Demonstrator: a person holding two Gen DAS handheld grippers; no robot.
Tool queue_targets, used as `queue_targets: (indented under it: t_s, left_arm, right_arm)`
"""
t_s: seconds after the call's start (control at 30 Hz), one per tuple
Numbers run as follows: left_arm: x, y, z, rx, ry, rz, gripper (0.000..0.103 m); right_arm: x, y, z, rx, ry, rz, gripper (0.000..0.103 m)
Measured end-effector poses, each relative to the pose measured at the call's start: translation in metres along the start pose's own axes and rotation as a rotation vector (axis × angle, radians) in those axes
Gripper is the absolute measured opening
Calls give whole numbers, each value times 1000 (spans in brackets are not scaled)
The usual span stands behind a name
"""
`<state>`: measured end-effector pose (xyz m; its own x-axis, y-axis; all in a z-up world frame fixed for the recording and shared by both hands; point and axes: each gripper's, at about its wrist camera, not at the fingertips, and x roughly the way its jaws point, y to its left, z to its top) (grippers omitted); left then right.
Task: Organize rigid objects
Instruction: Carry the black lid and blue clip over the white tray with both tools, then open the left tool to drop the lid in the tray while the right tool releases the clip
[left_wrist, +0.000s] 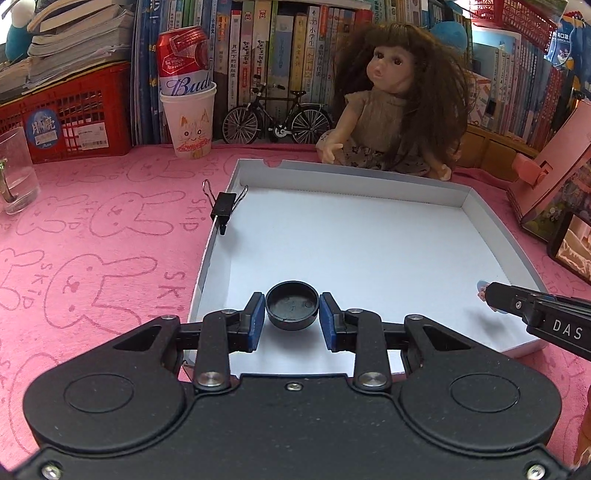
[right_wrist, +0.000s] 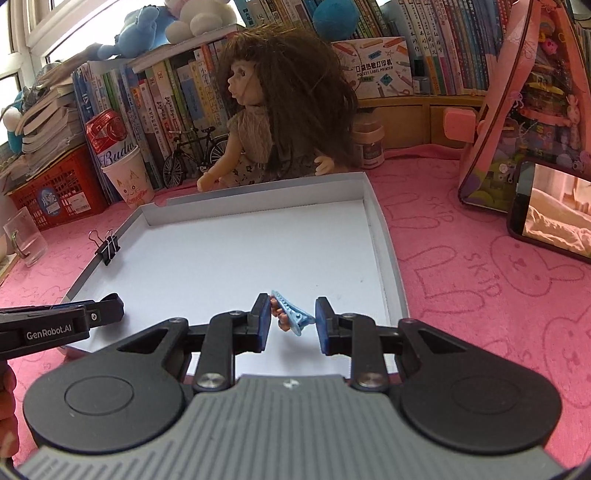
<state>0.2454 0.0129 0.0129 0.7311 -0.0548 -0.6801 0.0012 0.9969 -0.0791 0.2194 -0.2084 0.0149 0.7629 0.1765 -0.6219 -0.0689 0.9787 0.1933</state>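
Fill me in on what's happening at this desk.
A person is sorting small items into a shallow white box on a pink cloth. The left hand-held gripper clamps a round black cap over the box's near edge. The right hand-held gripper holds a blue hair clip over its near right corner. A black binder clip is clipped to the box's left wall.

Left wrist view: rides behind left claw (left_wrist: 292, 319), looks forward and down, close over near left part of white tray (left_wrist: 369, 236). Right wrist view: behind right claw (right_wrist: 292, 321), same tilt, over tray's near right part. Shared: tray, doll (left_wrist: 391, 107) and bookshelf (left_wrist: 295, 48) at upper frame, each other's claw at lower edge.
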Motion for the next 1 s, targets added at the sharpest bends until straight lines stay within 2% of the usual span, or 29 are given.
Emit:
queue_targets:
  t_s: [0.53, 0.7, 0.73, 0.77, 0.87, 1.0]
  left_arm:
    - [8, -8, -3, 34, 12, 16, 30]
    - [8, -8, -3, 32, 17, 11, 30]
    - [7, -8, -4, 29, 19, 10, 30]
    - [6, -8, -4, 26, 17, 8, 32]
    - [0, -7, -4, 24, 3, 2, 42]
    - [-12, -8, -3, 34, -21, -7, 51]
  right_arm:
    - [15, 5, -1, -31, 45, -23, 31]
    - [15, 3, -1, -20, 49, -14, 35]
    - [15, 3, -1, -17, 49, -12, 40]
    - [14, 3, -1, -15, 48, -7, 51]
    - [7, 2, 0, -14, 29, 5, 60]
    - [-5, 2, 0, -7, 2, 22, 71]
